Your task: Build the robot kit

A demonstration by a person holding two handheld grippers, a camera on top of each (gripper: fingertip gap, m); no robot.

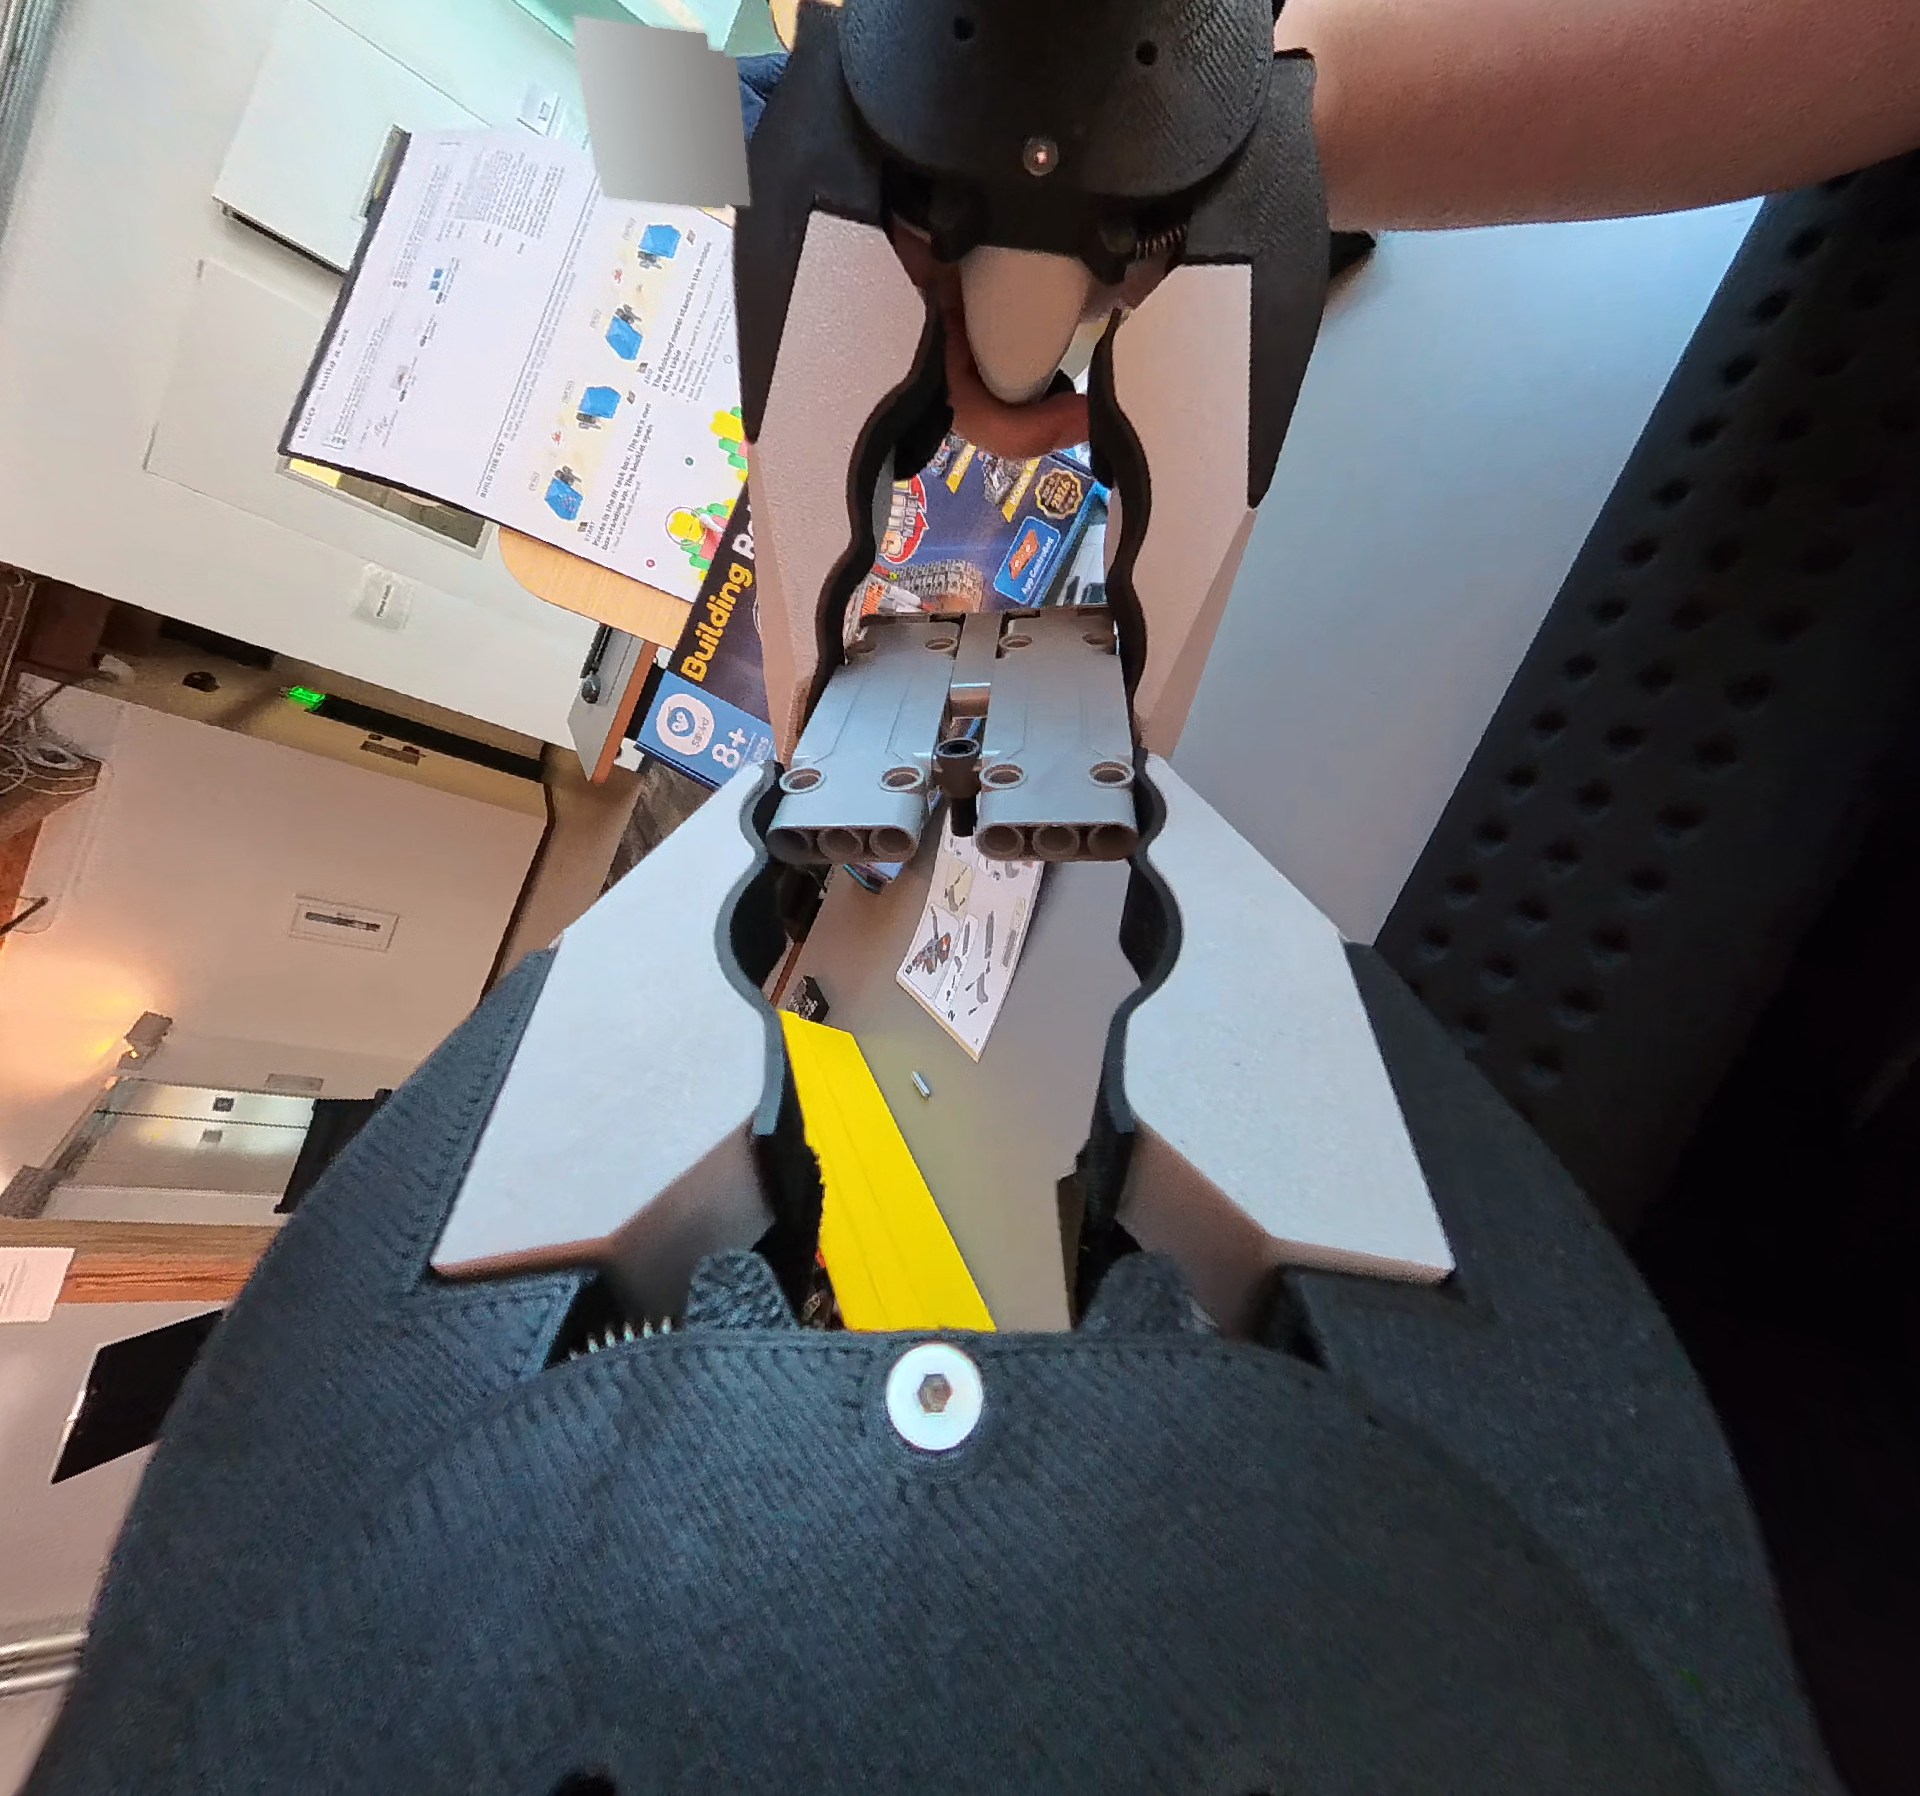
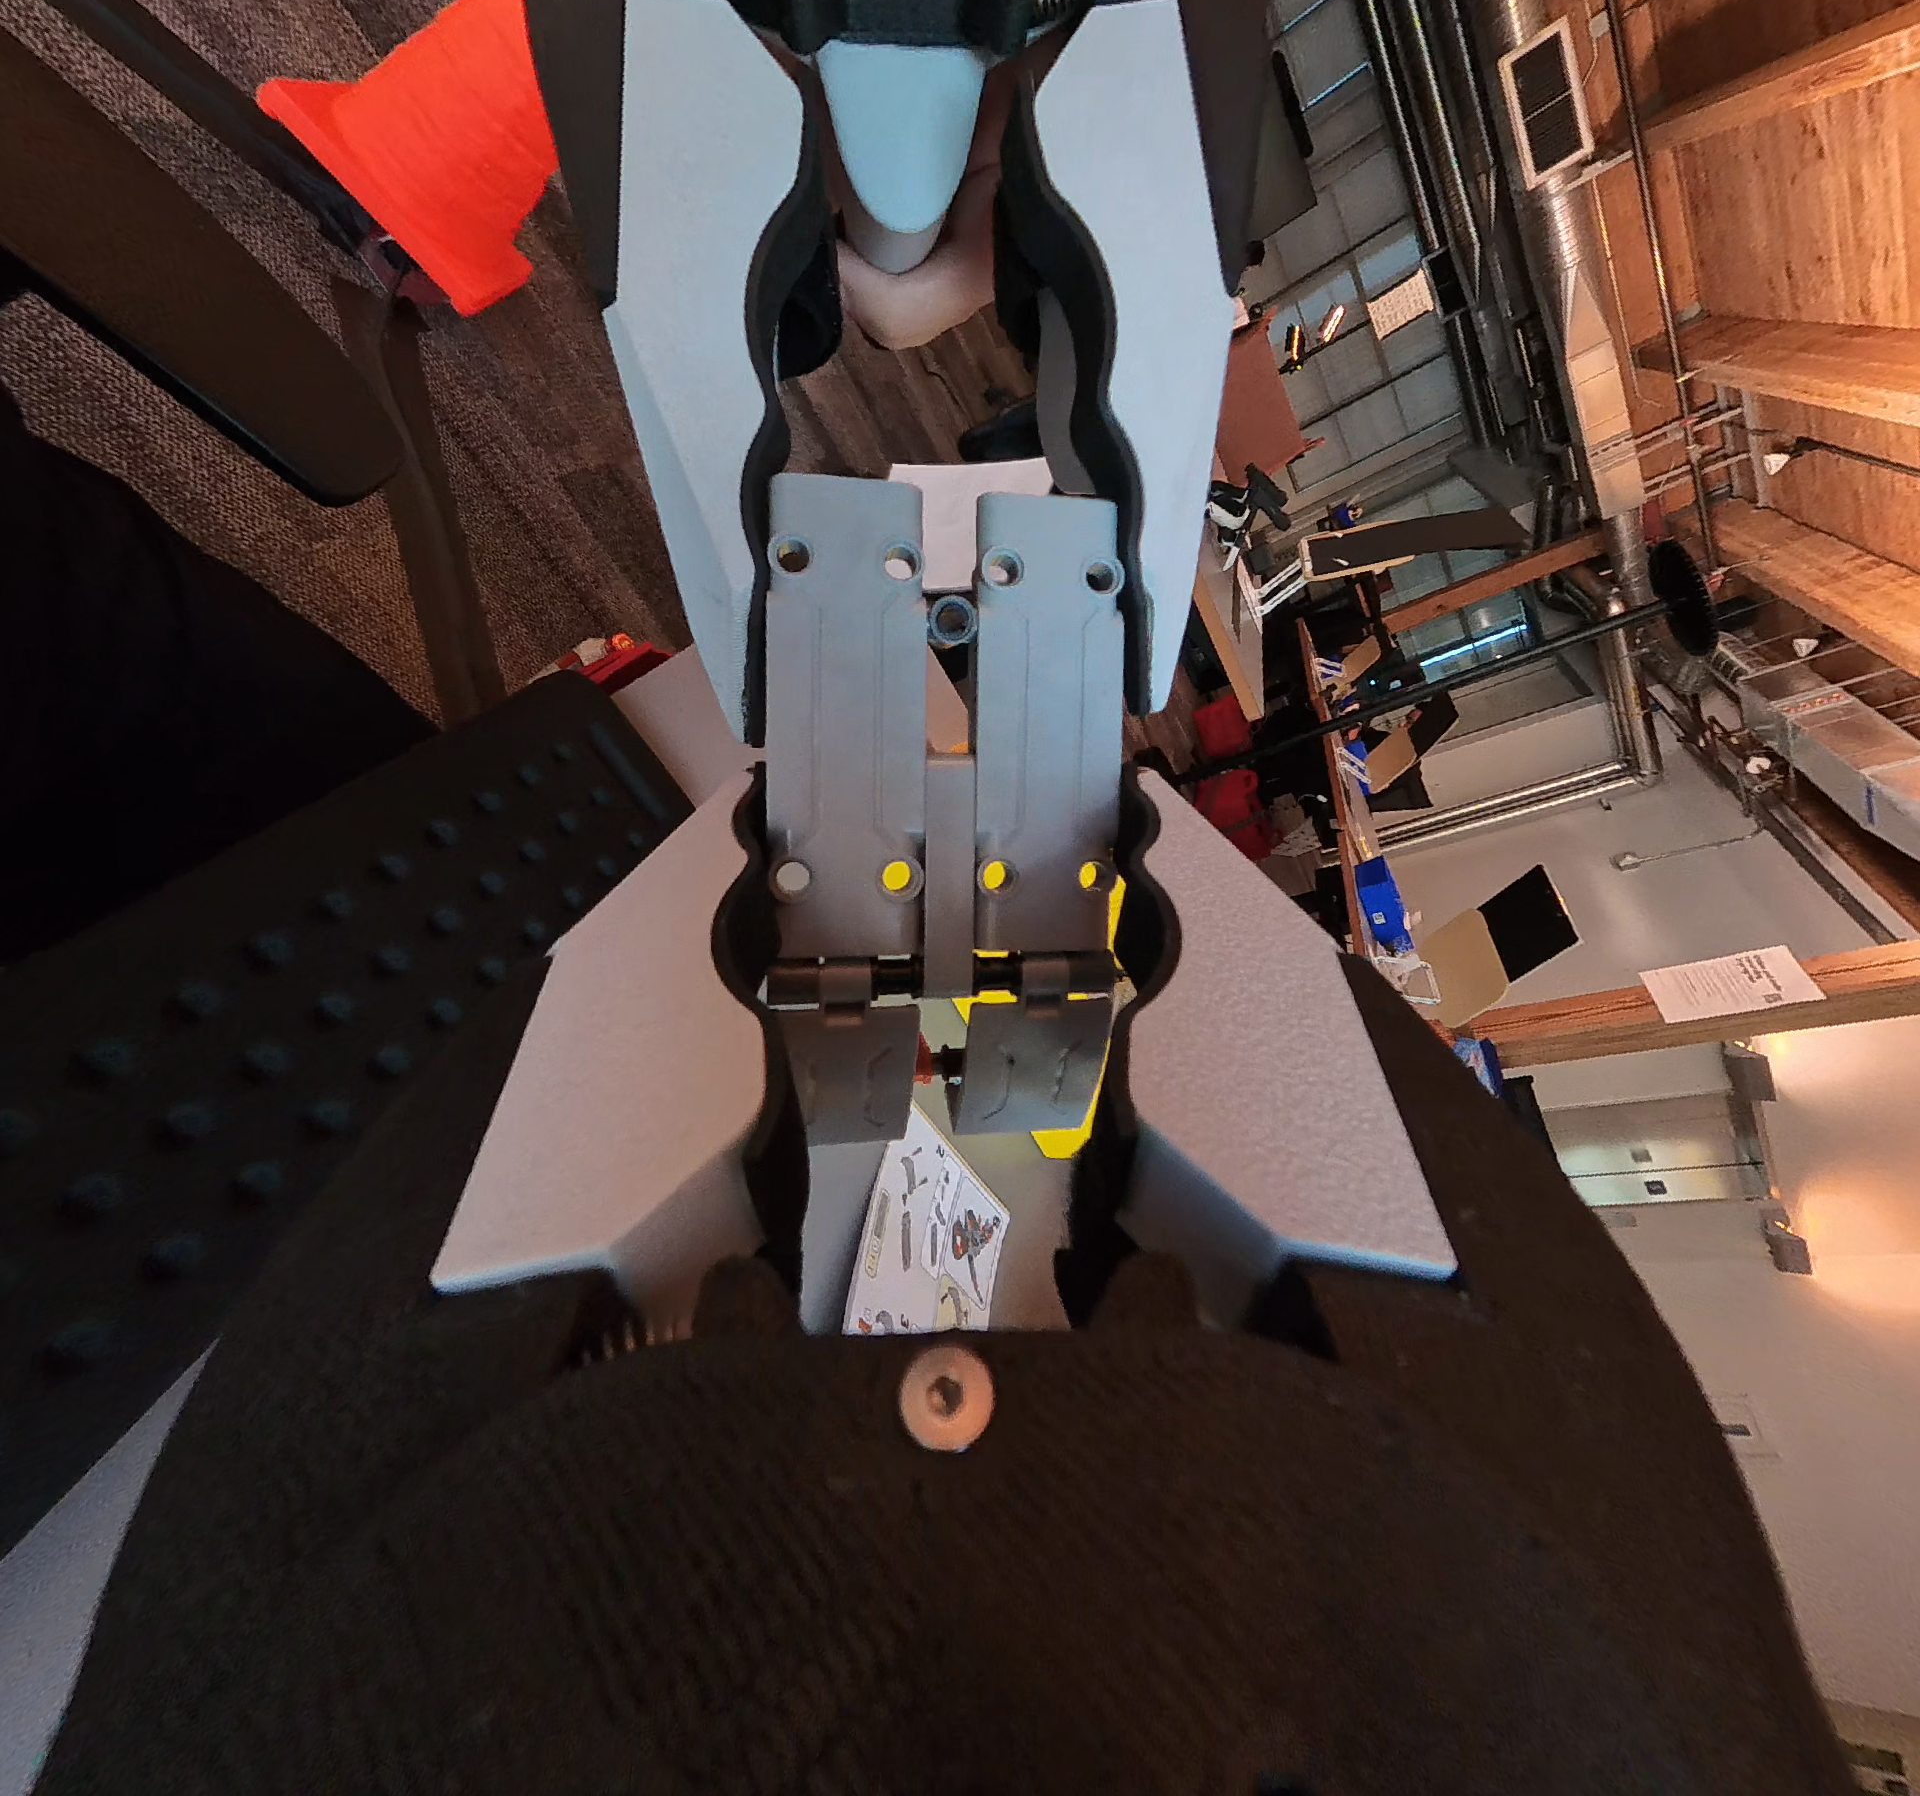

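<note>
One grey brick assembly (image 1: 951,749): two long holed panels side by side, joined by a centre bar, with one small black pin between them. In the right wrist view the same assembly (image 2: 940,790) shows two darker hinged flaps at its near end. It is held in the air between two tools facing each other. Left tool (image 1: 951,811) is closed on one end, both fingers touching the panel sides; right tool (image 2: 940,915) is closed on the other end. One instruction leaflet (image 1: 971,946), one yellow bin (image 1: 883,1196) and one toy box (image 1: 977,531) sit on the surface (image 1: 1029,1102), each partly hidden by fingers. One tiny loose part by the leaflet is hard to make out.
</note>
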